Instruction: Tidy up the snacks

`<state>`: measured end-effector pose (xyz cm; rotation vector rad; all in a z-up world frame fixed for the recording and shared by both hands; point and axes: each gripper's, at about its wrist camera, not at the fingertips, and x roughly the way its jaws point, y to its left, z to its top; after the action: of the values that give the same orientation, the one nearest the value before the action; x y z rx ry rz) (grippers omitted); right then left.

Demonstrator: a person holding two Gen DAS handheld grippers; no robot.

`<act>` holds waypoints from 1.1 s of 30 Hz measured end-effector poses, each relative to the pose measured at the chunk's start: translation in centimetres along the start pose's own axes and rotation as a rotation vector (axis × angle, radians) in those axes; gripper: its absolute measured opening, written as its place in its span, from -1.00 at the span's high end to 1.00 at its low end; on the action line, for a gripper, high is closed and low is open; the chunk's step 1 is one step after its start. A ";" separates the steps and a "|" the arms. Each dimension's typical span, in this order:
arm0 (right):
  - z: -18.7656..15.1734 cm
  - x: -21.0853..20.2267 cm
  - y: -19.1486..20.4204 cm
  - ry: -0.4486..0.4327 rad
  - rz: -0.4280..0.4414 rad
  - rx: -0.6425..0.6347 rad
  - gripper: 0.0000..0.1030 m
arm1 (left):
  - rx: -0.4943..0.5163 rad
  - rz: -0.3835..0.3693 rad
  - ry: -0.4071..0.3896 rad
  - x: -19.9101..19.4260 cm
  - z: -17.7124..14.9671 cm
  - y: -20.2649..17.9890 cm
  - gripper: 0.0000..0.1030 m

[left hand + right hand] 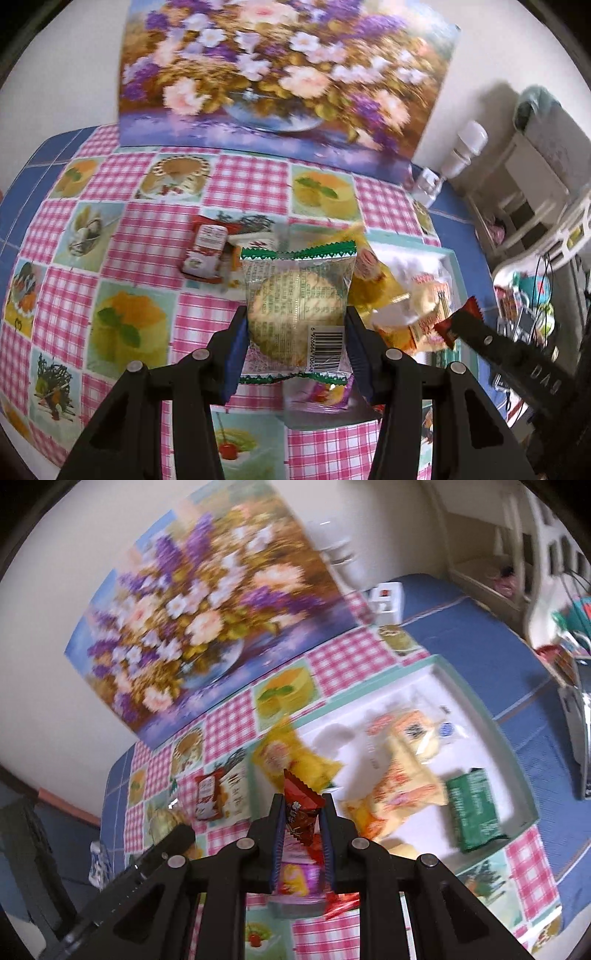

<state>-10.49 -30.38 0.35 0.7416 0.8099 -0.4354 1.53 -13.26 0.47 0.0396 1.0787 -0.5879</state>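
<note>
Two grippers are each carrying one snack above the bench. The left gripper, partly open, is pinching a clear biscuit packet by its sides, long axis running away from the camera, barcode end nearest. The right gripper, clamped tight, is gripping a red candy wrapper, its tip pointing away. A white tray is holding one green packet and several yellow-orange ones, blurred. One red-white sachet is lying beside the tray. A flower painting is leaning behind.
</note>
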 end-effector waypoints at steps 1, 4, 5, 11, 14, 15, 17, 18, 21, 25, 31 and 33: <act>0.2 -0.2 -0.5 -0.006 -0.008 0.010 0.63 | 0.008 -0.005 0.006 0.3 -0.1 -0.3 0.00; 0.5 -0.7 -1.8 -0.016 -0.031 0.035 0.63 | 0.024 -0.012 0.030 1.2 -0.5 -0.9 0.00; 0.6 -0.7 -2.1 -0.016 -0.034 0.040 0.63 | 0.032 -0.002 0.035 1.6 -0.5 -1.1 0.00; 0.8 -0.1 -4.6 0.016 -0.056 0.091 0.63 | 0.033 0.026 0.088 4.4 -0.8 -1.0 0.00; 0.9 0.3 -5.6 0.027 -0.069 0.113 0.63 | 0.022 0.046 0.116 6.0 -1.1 -0.7 0.00; 0.9 0.3 -5.9 0.028 -0.075 0.116 0.63 | 0.018 0.048 0.125 6.4 -1.1 -0.6 0.00; 1.0 0.5 -6.6 0.035 -0.094 0.122 0.63 | 0.011 0.046 0.136 7.0 -1.2 -0.4 0.00; 1.0 0.6 -6.8 0.040 -0.098 0.127 0.63 | 0.011 0.045 0.139 7.2 -1.3 -0.4 0.00; 0.9 0.9 -7.4 0.053 -0.105 0.141 0.63 | 0.025 0.047 0.145 7.8 -1.4 -0.8 0.00; 0.7 1.3 -7.9 0.068 -0.111 0.153 0.63 | 0.030 0.033 0.166 8.6 -1.5 -1.2 0.00; 0.3 2.1 -8.4 0.102 -0.124 0.163 0.63 | 0.057 0.008 0.173 8.9 -1.6 -2.2 0.00; 0.2 2.3 -8.4 0.111 -0.128 0.164 0.63 | 0.053 -0.009 0.180 9.1 -1.6 -2.3 0.00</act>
<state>-14.06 -36.35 -4.92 0.8751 0.9371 -0.5853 2.18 -18.67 -7.31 0.1364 1.2382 -0.6295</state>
